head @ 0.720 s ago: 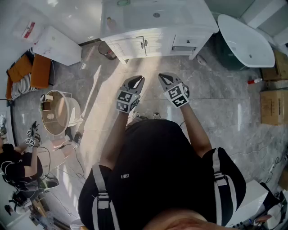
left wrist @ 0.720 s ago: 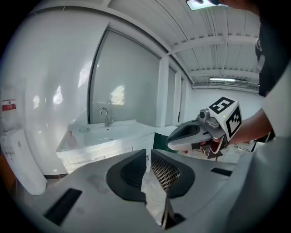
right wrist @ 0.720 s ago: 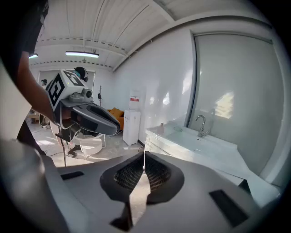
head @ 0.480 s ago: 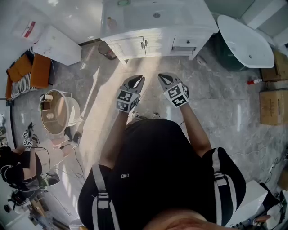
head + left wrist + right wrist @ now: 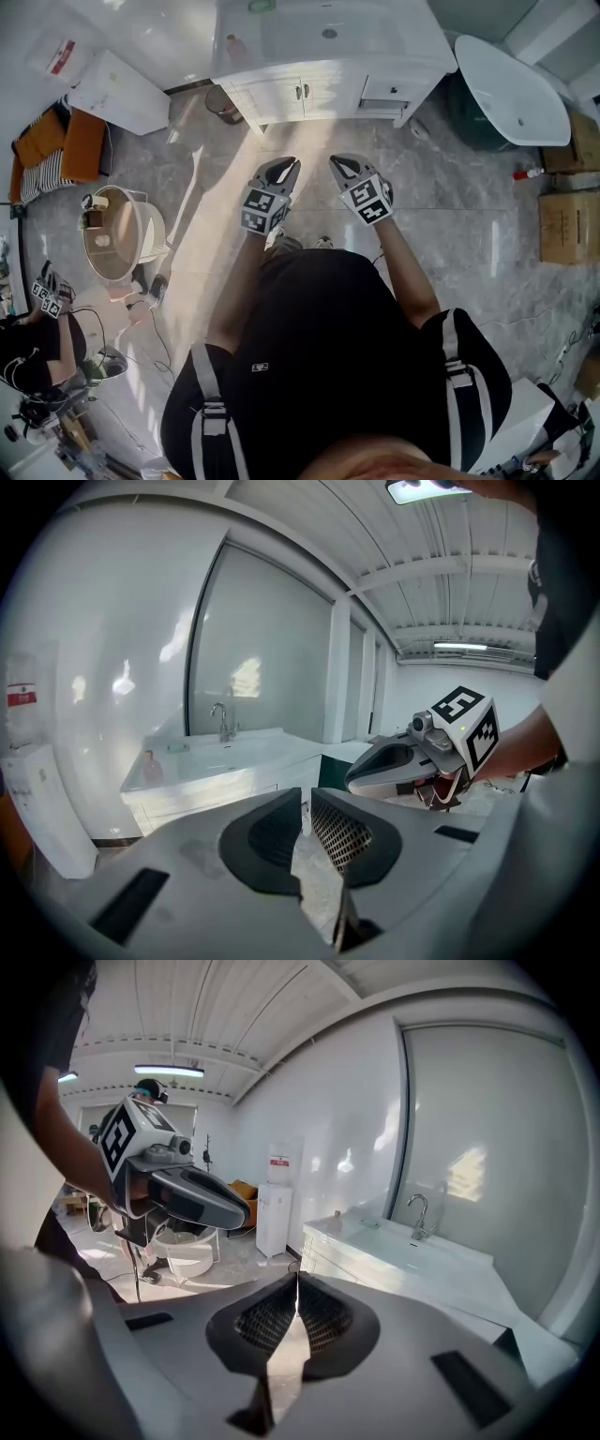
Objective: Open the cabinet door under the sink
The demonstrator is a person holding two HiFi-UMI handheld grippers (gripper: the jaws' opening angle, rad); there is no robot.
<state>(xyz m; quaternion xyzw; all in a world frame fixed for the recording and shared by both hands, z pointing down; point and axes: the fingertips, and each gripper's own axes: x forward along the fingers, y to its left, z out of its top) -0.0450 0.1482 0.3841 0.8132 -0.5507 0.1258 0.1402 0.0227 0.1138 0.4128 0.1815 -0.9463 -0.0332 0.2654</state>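
Note:
The white vanity (image 5: 375,52) with its sink stands at the top of the head view. Its two cabinet doors (image 5: 279,97) are closed, with handles meeting at the middle. My left gripper (image 5: 289,165) and right gripper (image 5: 339,161) hover side by side over the floor, well short of the doors, both shut and holding nothing. In the left gripper view the jaws (image 5: 306,796) point at the vanity (image 5: 211,785), and the right gripper (image 5: 403,766) shows beside them. The right gripper view has its jaws (image 5: 296,1277) closed, the vanity (image 5: 412,1255) ahead and the left gripper (image 5: 187,1199) at the left.
A white bathtub (image 5: 511,89) sits right of the vanity, with cardboard boxes (image 5: 567,225) further right. A small bin (image 5: 222,105) stands by the vanity's left leg. A white unit (image 5: 117,94), a round tub (image 5: 117,234) and another person (image 5: 37,342) are at the left.
Both grippers have stayed where they were. The person at the lower left has shifted a little.

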